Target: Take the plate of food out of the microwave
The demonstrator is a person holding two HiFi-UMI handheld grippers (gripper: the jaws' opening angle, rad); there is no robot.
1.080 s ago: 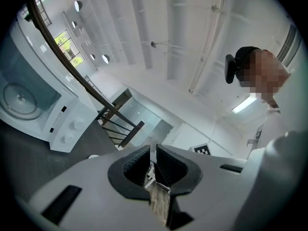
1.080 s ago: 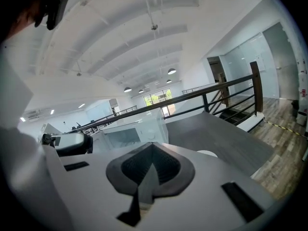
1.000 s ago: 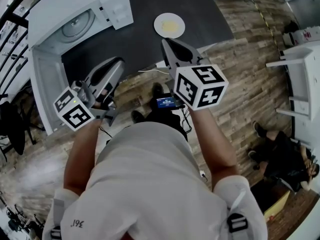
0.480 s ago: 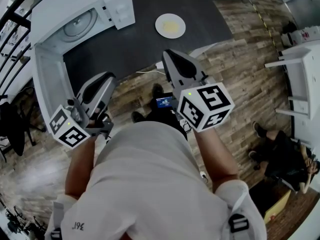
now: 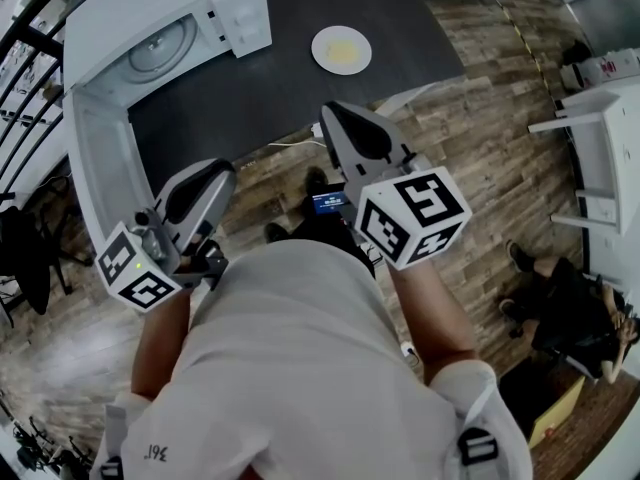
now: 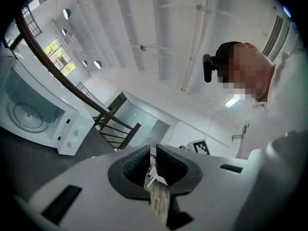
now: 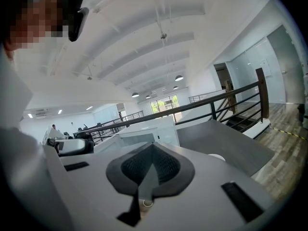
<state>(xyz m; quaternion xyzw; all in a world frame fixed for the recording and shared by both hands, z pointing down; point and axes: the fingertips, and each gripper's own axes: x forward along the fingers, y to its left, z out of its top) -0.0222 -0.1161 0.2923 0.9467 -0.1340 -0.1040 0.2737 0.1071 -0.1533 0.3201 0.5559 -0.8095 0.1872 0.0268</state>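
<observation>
The white plate of yellow food (image 5: 341, 49) rests on the dark table (image 5: 270, 78), to the right of the white microwave (image 5: 160, 28). The microwave's door (image 5: 95, 168) hangs wide open, and only the glass turntable (image 5: 158, 48) shows inside. Both grippers are held close to my body over the wooden floor, short of the table. My left gripper (image 5: 218, 168) has a narrow gap between its jaws and nothing in it (image 6: 153, 160). My right gripper (image 5: 330, 110) is shut and empty (image 7: 153, 165). The right gripper view shows the plate (image 7: 216, 157) and the microwave (image 7: 144, 134) ahead.
A small device with a lit screen (image 5: 328, 204) stands on the floor below the table edge, with a white cable (image 5: 300, 143) beside it. White furniture (image 5: 600, 148) stands at the right and a person (image 5: 560, 318) sits low right. A dark railing (image 5: 30, 38) runs along the left.
Both grippers have drawn back from the table toward my body. The plate and the open microwave have not moved.
</observation>
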